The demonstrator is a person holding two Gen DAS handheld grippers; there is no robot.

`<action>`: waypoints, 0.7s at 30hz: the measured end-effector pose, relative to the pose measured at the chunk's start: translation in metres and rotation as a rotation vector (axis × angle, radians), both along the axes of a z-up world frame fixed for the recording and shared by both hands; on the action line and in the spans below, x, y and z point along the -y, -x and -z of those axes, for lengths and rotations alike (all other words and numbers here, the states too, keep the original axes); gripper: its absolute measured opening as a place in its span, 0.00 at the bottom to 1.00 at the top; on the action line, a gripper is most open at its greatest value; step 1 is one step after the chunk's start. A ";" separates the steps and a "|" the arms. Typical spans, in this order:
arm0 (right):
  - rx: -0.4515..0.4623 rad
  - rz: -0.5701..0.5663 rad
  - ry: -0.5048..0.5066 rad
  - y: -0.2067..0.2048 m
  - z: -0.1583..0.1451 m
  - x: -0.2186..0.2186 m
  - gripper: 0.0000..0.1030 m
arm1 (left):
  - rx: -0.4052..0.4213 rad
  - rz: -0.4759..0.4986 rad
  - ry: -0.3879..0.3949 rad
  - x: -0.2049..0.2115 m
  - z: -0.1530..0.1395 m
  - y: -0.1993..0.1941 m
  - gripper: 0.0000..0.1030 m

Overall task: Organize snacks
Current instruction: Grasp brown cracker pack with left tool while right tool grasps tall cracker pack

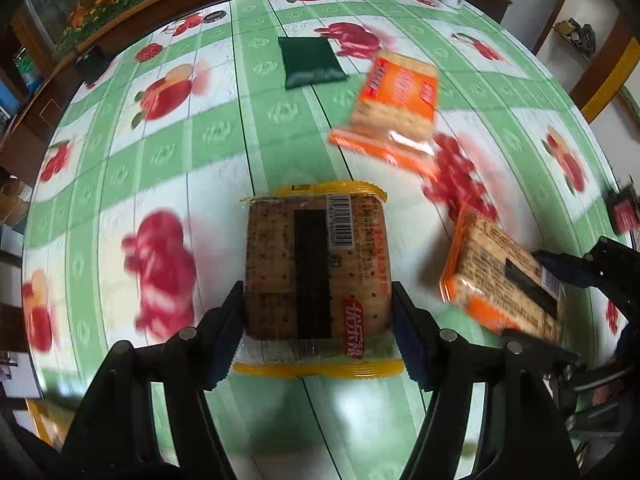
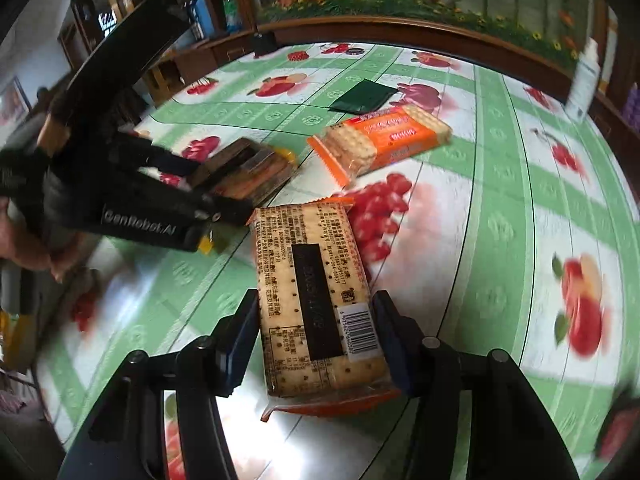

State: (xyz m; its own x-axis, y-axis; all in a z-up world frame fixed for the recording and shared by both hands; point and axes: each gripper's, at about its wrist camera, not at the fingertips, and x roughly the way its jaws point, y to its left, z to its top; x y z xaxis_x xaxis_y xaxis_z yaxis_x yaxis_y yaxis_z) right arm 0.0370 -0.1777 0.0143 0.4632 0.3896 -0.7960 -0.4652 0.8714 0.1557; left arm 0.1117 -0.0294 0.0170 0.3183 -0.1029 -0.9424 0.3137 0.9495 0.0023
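While both grippers carry a cracker pack each, what I weigh is how those packs lie against the orange cracker pack (image 1: 394,108) lying loose on the fruit-print tablecloth (image 1: 168,152), my landmark. My left gripper (image 1: 318,320) has its jaws closed on the flanks of the yellow-edged cracker pack (image 1: 316,268), whose long axis runs straight out along the fingers; the landmark sits ahead of it and off to the right, tilted askew. My right gripper (image 2: 316,340) clamps the orange-edged cracker pack (image 2: 316,296) the same way, long axis forward, and the landmark lies ahead of it, slightly right. The right gripper's pack looks nearer to the landmark, I judge. A dark green packet (image 1: 310,62) lies just beyond the landmark. Whether either held pack touches the cloth I cannot tell.
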 end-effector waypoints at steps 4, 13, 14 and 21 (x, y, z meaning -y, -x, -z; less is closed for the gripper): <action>-0.021 0.015 -0.122 0.019 -0.004 0.007 0.53 | 0.018 0.005 0.044 0.000 -0.014 0.036 0.67; -0.079 0.012 -0.096 0.043 0.002 -0.007 0.53 | -0.012 -0.032 0.044 -0.010 -0.005 0.080 0.67; -0.082 0.007 -0.077 0.043 0.002 -0.010 0.54 | -0.014 -0.039 0.049 -0.012 -0.004 0.082 0.67; -0.070 -0.039 0.148 0.030 0.006 -0.048 0.70 | 0.014 -0.081 0.063 -0.026 -0.010 0.093 0.67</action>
